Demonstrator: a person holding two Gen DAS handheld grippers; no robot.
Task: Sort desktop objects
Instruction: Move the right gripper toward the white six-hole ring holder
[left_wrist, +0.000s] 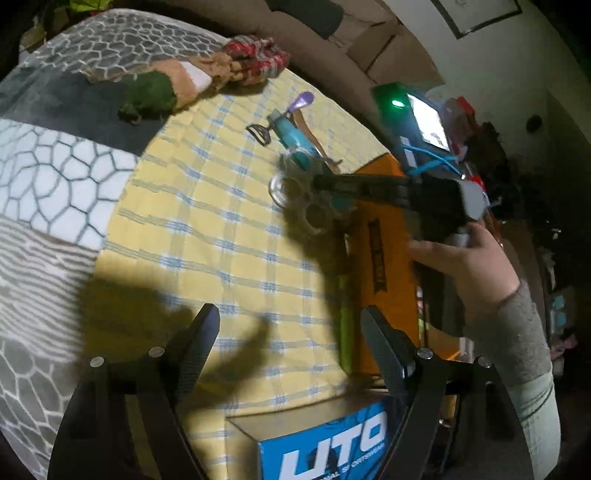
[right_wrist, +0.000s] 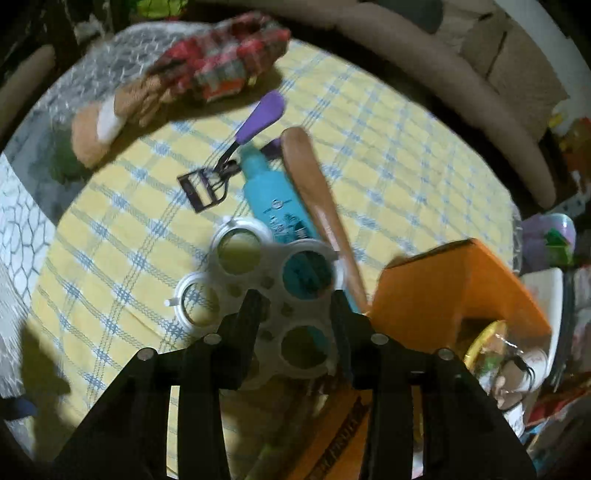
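Observation:
A white plastic ring carrier (right_wrist: 273, 266) hangs just above the yellow checked cloth (right_wrist: 122, 258), and my right gripper (right_wrist: 296, 297) is shut on its middle. In the left wrist view the same carrier (left_wrist: 275, 192) sits at the tips of the right gripper (left_wrist: 321, 182), which a hand (left_wrist: 469, 266) holds. Beyond it lie a teal tube (right_wrist: 273, 199), a wooden stick (right_wrist: 314, 184) and an eyelash curler (right_wrist: 236, 147) with a purple handle. My left gripper (left_wrist: 290, 312) stands open over the cloth with nothing between its fingers.
An orange box (right_wrist: 450, 280) lies at the right edge of the cloth, with a green marker (left_wrist: 345, 325) along its side. A blue printed box (left_wrist: 332, 439) sits under the left gripper. A red plaid bundle (right_wrist: 221, 59) and soft toys lie at the far end.

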